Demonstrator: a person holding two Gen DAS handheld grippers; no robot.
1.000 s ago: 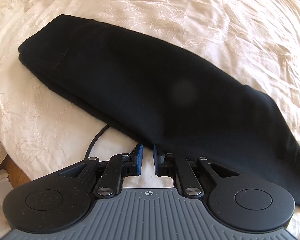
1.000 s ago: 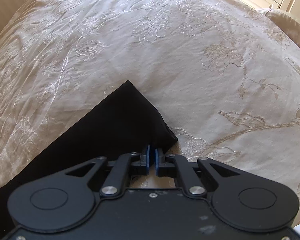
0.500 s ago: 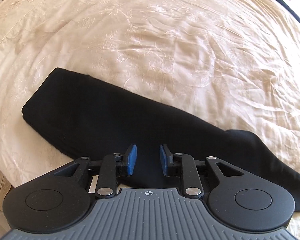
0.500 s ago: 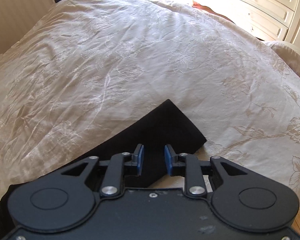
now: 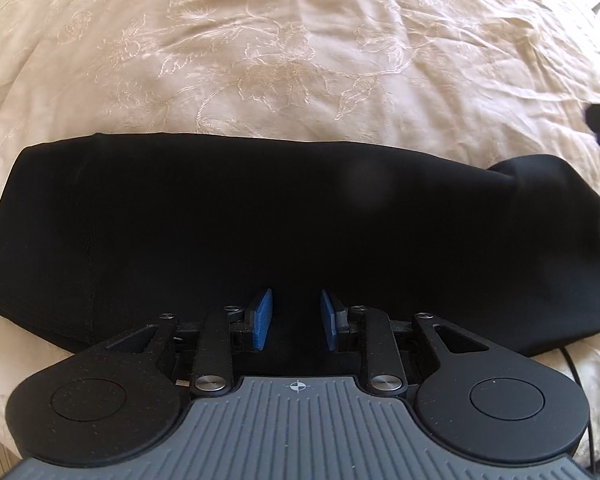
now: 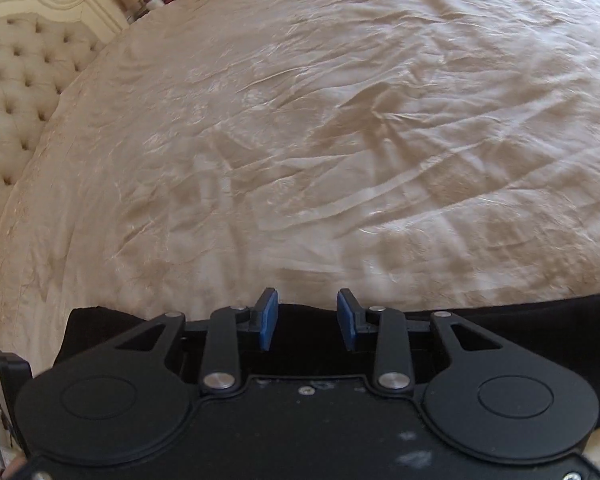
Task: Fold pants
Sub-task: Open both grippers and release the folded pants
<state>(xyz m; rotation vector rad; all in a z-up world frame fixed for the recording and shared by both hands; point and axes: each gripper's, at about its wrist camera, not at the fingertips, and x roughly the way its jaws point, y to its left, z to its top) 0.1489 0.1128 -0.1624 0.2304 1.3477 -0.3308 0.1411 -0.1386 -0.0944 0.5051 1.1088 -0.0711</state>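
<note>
Black pants (image 5: 260,232) lie folded lengthwise across the cream embroidered bedspread (image 5: 300,48), directly beneath both grippers: left gripper (image 5: 295,320) fingers parted, holding nothing; right gripper (image 6: 307,319) jaws opening over the pants' far edge, nothing between.

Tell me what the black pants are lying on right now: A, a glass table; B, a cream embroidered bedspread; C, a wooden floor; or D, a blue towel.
B: the pants lie stretched across a cream bedspread stitched with flower patterns, which surrounds them in both wrist views.
</note>
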